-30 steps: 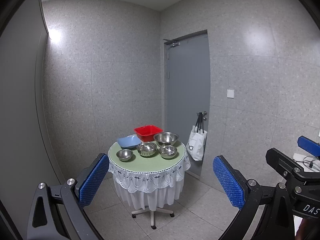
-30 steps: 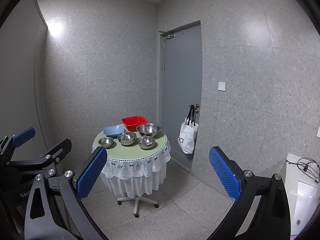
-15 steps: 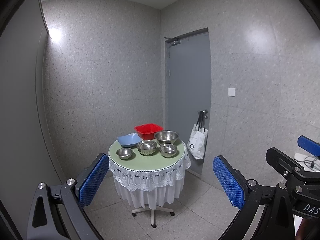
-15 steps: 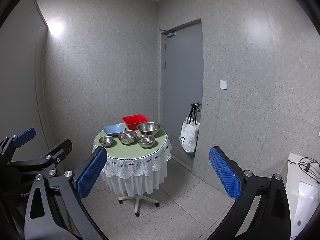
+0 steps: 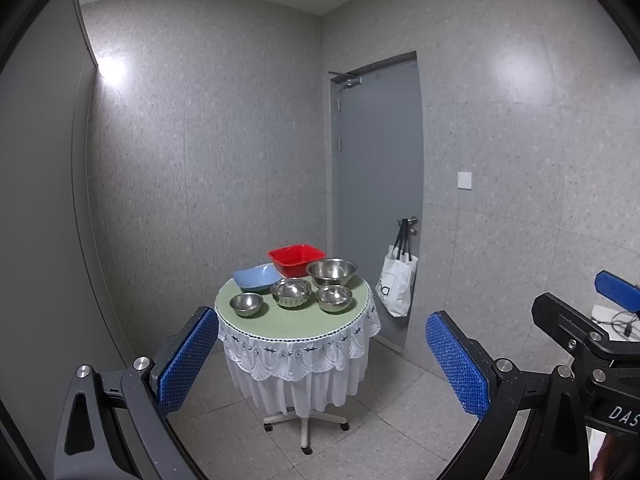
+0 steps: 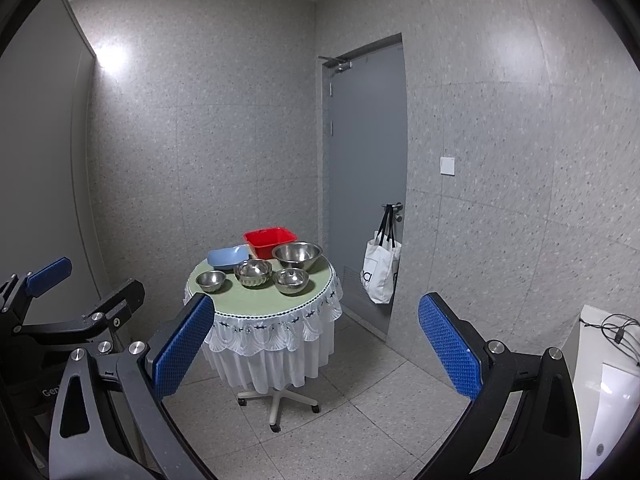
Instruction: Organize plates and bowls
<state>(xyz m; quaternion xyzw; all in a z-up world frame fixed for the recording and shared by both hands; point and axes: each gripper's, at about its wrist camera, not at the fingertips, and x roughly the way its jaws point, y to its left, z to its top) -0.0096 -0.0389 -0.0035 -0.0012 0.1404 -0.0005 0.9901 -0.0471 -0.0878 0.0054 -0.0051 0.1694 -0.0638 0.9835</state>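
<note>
Left wrist view, change: over the last second the round table (image 5: 296,322) has drifted slightly lower and to the right in view, and nothing on it has moved.
Left wrist view, meaning: I'd judge this is still the approach; no dish has been touched, so the sorting has not begun.
Left wrist view, left gripper (image 5: 320,364): both blue pads stand wide apart, holding nothing, well short of the table.
Left wrist view, dishes: a red square bowl (image 5: 296,258) and a blue dish (image 5: 256,277) sit at the back, a large steel bowl (image 5: 331,272) beside the red one, and three small steel bowls in a front row, left (image 5: 246,304), middle (image 5: 291,292) and right (image 5: 334,298).
Left wrist view, around: a grey door (image 5: 378,184) with a white tote bag (image 5: 396,286) hanging from its handle, just right of the table.

Right wrist view, change: the same small shift of the table (image 6: 276,304) across the frame; the bowls sit as before.
Right wrist view, right gripper (image 6: 316,350): pads spread open and empty.
Right wrist view, dishes: red bowl (image 6: 270,240), blue dish (image 6: 226,257), large steel bowl (image 6: 297,255) and the small ones in front (image 6: 291,280).
Right wrist view, in the way: bare floor lies between grippers and table; the lace skirt (image 6: 276,336) hangs over the edge, and the front bowls block a straight reach to the back ones.
Right wrist view, side: the left gripper's frame (image 6: 76,312) shows at the left, and a white unit with cables (image 6: 608,364) stands at the right.
</note>
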